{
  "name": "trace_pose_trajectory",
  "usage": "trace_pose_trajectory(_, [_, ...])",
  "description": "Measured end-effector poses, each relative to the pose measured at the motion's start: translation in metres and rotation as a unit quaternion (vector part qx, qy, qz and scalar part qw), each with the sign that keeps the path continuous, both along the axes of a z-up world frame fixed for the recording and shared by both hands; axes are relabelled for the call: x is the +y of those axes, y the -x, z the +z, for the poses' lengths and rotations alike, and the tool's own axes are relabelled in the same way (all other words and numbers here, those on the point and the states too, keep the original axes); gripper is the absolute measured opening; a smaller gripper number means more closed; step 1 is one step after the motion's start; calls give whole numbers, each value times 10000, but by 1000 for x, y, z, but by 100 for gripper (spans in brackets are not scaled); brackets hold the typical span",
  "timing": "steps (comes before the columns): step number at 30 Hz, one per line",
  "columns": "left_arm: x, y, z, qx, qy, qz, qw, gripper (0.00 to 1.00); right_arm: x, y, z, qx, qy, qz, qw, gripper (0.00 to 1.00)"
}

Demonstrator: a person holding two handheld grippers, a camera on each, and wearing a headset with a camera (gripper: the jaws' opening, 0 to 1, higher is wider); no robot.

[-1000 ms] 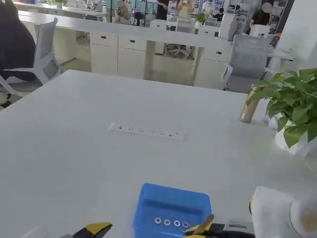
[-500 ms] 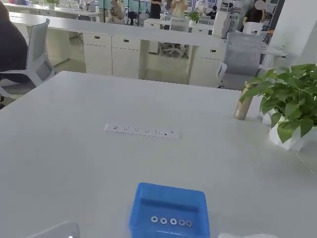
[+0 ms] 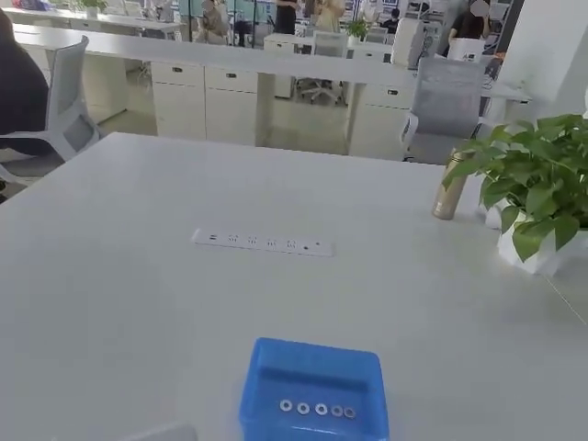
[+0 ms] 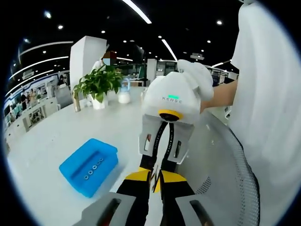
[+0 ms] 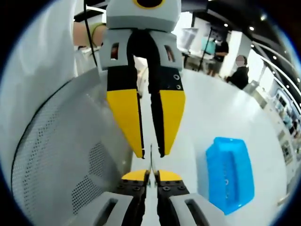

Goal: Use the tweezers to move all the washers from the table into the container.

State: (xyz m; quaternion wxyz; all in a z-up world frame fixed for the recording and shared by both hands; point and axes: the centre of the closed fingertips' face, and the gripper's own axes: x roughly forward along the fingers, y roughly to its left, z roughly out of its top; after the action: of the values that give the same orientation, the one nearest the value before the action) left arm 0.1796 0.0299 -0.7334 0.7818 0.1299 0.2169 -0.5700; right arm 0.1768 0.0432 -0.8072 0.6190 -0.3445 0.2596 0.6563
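Note:
The blue container [image 3: 317, 372] stands near the table's front edge, with several washers [image 3: 317, 409] in a row inside it; it is also in the left gripper view [image 4: 89, 165] and the right gripper view [image 5: 230, 174]. Back from the table, the two grippers face each other tip to tip. My right gripper [image 5: 151, 173] is shut on thin metal tweezers [image 5: 151, 160], which point up toward the left gripper [image 5: 151, 153]. The left gripper's yellow jaws stand a narrow gap apart with nothing gripped; in its own view [image 4: 155, 173] the jaws point at the right gripper [image 4: 157, 162].
A white power strip [image 3: 262, 243] lies mid-table. A potted plant [image 3: 537, 184] and a metal bottle [image 3: 450, 188] stand at the right. A grey mesh chair [image 5: 56, 155] and the person's white clothing are close around the grippers. Office chairs and desks lie beyond the table.
Both grippers, one with the tweezers, have drawn back from the container and dropped below the head view's bottom edge. The camera has shifted slightly. The washers in the container have not moved.

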Motion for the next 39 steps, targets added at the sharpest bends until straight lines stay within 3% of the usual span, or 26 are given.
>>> trace_pose_trajectory(4, [-4, 3, -2, -46, -118, -155, 9998, 0, -1, 0, -1, -41, 53, 37, 10000, 3])
trace_pose_trajectory(9, [-3, -2, -8, -244, -410, -223, 9986, 0, -4, -4, -7, -54, 94, -56, 9999, 4])
trace_pose_trajectory(14, [4, -13, -23, -349, -851, -271, 9954, 0, -10, -16, -14, -32, 73, -327, 9994, 4])
trace_pose_trajectory(20, [9, -20, -43, -308, -1226, -416, 9911, 0, -13, -27, -25, 125, -14, -625, 9980, 5])
trace_pose_trajectory(25, [13, -21, -56, -228, -1506, -590, 9866, 0, -13, -27, -35, 260, -52, -738, 9969, 6])
trace_pose_trajectory(29, [19, -22, -64, -142, -1699, -699, 9829, 0, -13, -24, -28, 503, -313, -978, 9934, 10])
trace_pose_trajectory(32, [24, -24, -69, -105, -1805, -761, 9806, 0, -14, -23, -19, 623, -634, -1195, 9889, 15])
trace_pose_trajectory(34, [28, -25, -76, -51, -1975, -833, 9767, 0, -21, -22, -6, 776, -946, -1504, 9810, 17])
trace_pose_trajectory(38, [34, -28, -90, 41, -2225, -919, 9706, 0, -43, -33, 4, 734, -1226, -2156, 9660, 25])
trace_pose_trajectory(39, [35, -28, -93, 62, -2277, -939, 9692, 0, -51, -38, 10, 698, -1363, -2396, 9587, 28])
